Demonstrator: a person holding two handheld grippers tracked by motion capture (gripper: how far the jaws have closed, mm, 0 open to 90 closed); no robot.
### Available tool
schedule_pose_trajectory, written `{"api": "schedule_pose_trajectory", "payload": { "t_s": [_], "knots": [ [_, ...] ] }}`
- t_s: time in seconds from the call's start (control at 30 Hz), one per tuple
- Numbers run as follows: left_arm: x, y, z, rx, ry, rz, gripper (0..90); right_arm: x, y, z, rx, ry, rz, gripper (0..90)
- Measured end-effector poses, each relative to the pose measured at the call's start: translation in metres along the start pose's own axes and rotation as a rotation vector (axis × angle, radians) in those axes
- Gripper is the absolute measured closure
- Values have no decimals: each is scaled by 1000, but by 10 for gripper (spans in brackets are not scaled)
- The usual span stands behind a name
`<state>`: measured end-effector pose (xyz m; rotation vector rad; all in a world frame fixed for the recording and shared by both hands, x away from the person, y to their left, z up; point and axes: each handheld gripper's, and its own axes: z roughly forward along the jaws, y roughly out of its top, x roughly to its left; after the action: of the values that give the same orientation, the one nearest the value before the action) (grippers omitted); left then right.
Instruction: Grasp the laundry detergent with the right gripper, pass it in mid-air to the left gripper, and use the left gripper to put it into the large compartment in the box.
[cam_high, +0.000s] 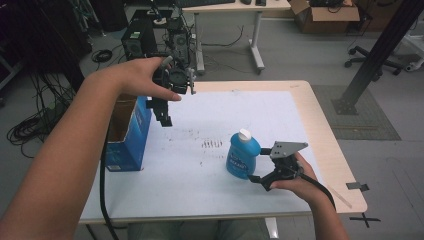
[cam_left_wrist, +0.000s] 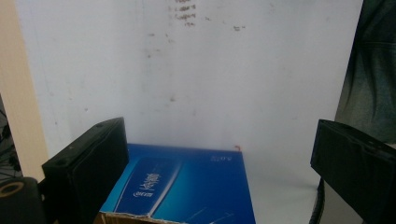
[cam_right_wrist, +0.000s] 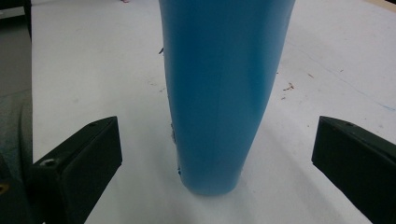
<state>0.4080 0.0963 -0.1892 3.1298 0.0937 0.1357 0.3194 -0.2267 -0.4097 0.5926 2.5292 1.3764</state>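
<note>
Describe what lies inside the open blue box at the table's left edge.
The blue box shows brown cardboard inner walls through its open top. Its bottom and any contents are hidden by its walls and the person's forearm.

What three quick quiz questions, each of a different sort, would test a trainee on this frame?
1. True or false: the right gripper has its fingers closed on the blue bottle.
2. Multiple choice: the open blue box stands at the table's A) left edge, B) right edge, C) middle.
3. Fill in: the bottle's cap is ____ in colour.

Key
1. False: the fingers stand apart on either side of the upright bottle, not touching it.
2. A; the left gripper hangs open above it.
3. White.
</note>
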Motion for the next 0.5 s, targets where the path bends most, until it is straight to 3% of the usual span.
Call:
{"api": "schedule_pose_trajectory", "payload": {
  "t_s": [0.5],
  "knots": [
    [-1, 2, 8, 4, -9, 10, 46, 2, -3, 8, -23, -26, -6, 9]
  ]
}}
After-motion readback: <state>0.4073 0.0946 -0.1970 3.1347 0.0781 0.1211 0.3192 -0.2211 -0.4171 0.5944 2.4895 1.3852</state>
